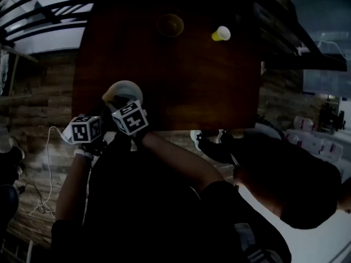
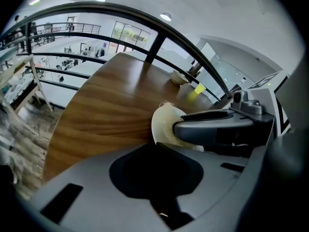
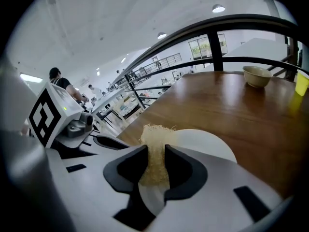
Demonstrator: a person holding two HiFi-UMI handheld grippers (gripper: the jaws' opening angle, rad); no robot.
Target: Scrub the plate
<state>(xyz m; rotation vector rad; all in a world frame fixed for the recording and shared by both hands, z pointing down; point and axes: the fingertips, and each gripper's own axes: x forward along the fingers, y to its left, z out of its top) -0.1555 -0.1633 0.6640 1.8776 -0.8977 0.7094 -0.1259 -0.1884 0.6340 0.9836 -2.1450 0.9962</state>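
The plate (image 3: 205,141), white and shallow, sits at the near left edge of the wooden table (image 3: 231,105), close in front of the person; whether it rests flat on the wood or is tipped up a little cannot be told. The left gripper (image 2: 154,146) has its tongs narrowed onto the plate's rim, so it appears to act as the steadying hold. The right gripper (image 3: 153,151) has its tongs nipped on a strip of pale fibrous sponge (image 3: 155,132), whose frayed free end lies on the plate's face just past the jaw tips. The two grippers are side by side, almost touching, over the same rim. A bowl (image 3: 256,75) and a yellow cup (image 3: 302,83) stand well apart at the far side of the table and play no part. By the look of it the scrubbing step itself is in hand, with sponge against plate. The next move seems to call for drawing the sponge across the face in strokes or circles while pressing lightly. The left grip must hold firm so that the plate neither slides off the table edge nor twists out from between the jaws.
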